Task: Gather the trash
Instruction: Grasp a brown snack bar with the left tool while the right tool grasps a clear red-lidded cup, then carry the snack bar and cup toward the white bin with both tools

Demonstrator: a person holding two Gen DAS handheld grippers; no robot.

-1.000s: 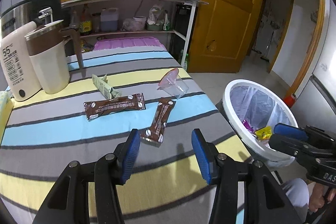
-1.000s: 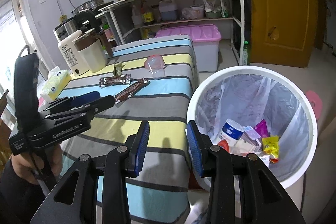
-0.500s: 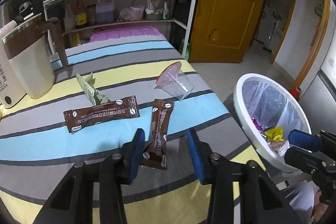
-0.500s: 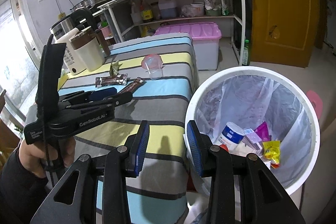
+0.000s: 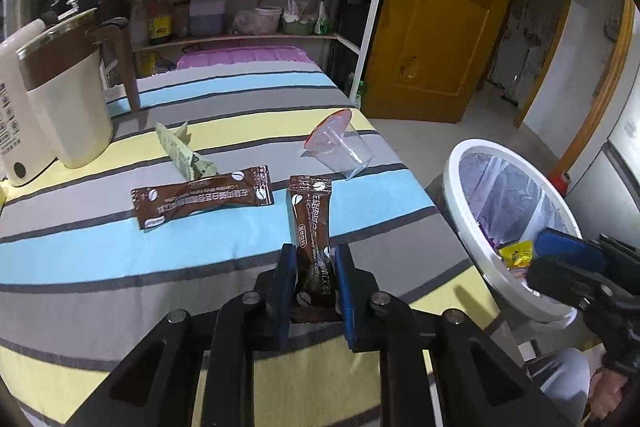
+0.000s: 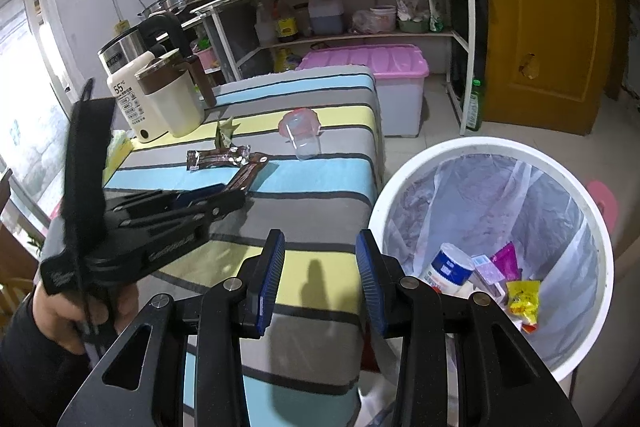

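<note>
Sachets (image 5: 311, 227) glossy brown foil; cup (image 5: 347, 153) clear smooth plastic; tablecloth (image 5: 100, 251) matt striped woven cloth; bin (image 6: 416, 163) white smooth plastic, thin translucent film liner; door (image 5: 444, 39) semi-gloss wood; gripper pads (image 6: 272, 281) blue, ribbed

On my left gripper (image 5: 314, 283) I see 2 black fingers faced with blue pads (image 5: 343, 291), ribbed along their inner sides, and 4 round silver screws across the black linkage behind them. My right gripper (image 6: 320, 275) is built the same: black angular arms with triangular cut-outs, blue ribbed pads, 4 silver screw heads. From the right wrist view, the left tool's black body carries faint lettering I cannot read, and a wide black strap rises from it. The hand (image 6: 76, 311) on its grip wears a dark sleeve (image 6: 24, 355)
</note>
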